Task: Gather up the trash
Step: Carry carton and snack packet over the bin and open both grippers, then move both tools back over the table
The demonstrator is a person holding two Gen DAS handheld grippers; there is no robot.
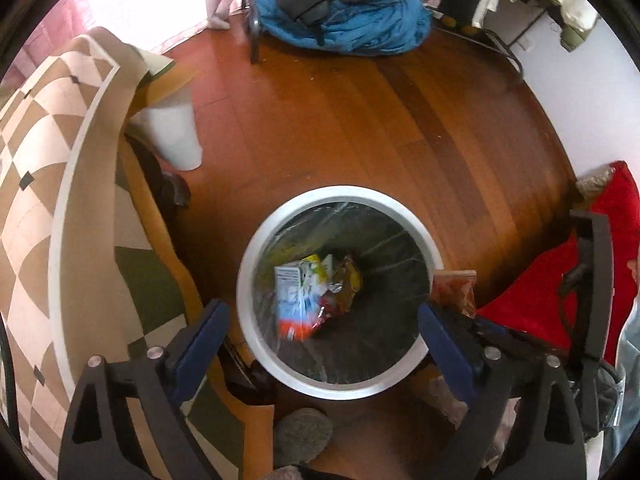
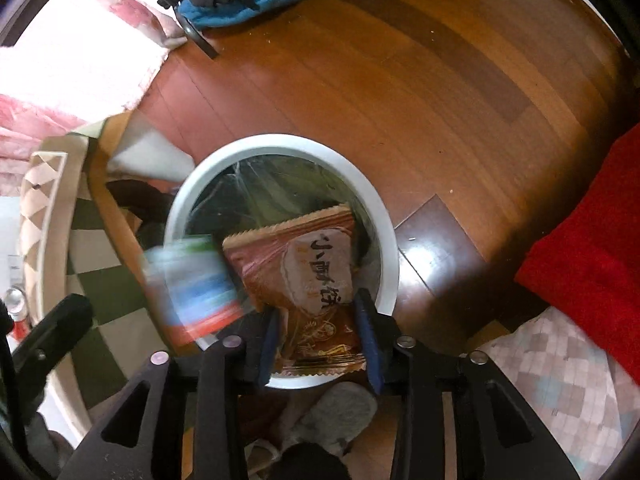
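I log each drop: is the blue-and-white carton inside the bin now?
Inside or just entering: the carton, blurred, lies within the bin's white rim above other wrappers.

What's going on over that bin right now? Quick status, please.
Left gripper open, empty, over the bin. Carton blurred, falling in. Right gripper holds a snack packet above the bin. Nothing in the way.

glossy wood floor (image 1: 360, 120) around the smooth white plastic bin (image 1: 256, 240), lined with shiny clear film; beside it, a crinkly glossy snack wrapper (image 2: 316, 276).
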